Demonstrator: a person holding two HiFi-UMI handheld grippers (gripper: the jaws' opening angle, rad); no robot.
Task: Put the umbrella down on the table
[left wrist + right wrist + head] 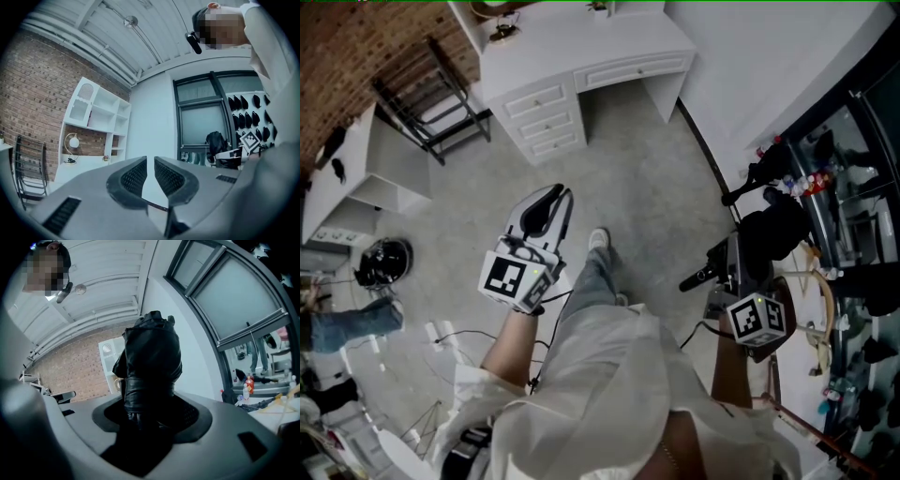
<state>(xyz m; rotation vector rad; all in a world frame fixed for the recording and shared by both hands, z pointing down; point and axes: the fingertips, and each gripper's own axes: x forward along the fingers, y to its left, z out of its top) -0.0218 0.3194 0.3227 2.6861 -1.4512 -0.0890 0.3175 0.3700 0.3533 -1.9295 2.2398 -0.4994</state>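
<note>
Ahead of the right gripper point(150, 414), pinched in its jaws, the folded black umbrella point(152, 352) juts lengthwise toward the far white desk point(581, 42); the left gripper point(150, 176), barely parted, is empty.

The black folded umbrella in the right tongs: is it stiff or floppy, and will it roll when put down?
The umbrella looks soft outside: its black fabric bulges in loose folds, so it probably gives under the right tongs. Folded into a rounded bundle, it may roll a little when laid down.
</note>
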